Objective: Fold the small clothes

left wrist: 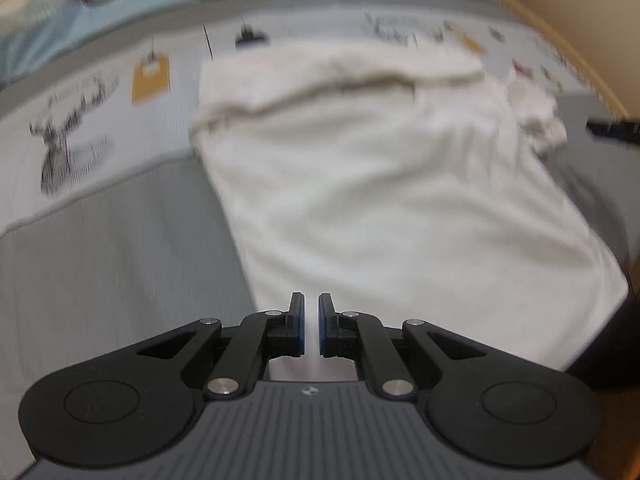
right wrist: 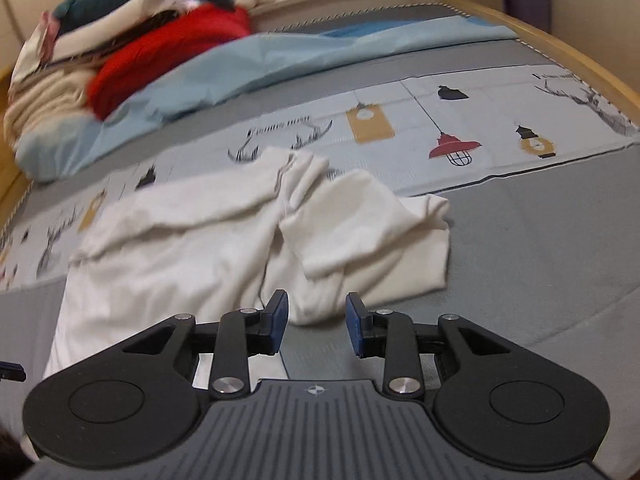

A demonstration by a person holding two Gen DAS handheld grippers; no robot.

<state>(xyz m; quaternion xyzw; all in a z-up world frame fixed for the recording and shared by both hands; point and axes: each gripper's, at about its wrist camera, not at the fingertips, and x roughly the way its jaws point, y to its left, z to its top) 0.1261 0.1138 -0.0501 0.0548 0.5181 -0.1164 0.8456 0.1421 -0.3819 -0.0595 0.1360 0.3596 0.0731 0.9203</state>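
Hovering left gripper (left wrist: 311,322) nearly closed, empty, over white garment (left wrist: 380,184) | right gripper (right wrist: 316,322) parted, empty | garment half-folded on bed (right wrist: 540,248)

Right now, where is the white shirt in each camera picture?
Left wrist view: the white shirt fills the middle and right, spread on the bed just beyond the left gripper.
Right wrist view: the shirt lies in the middle and left, one side folded over, ahead of the right gripper.
Shared landmark: the mustard tag print on the bedsheet behind the shirt.
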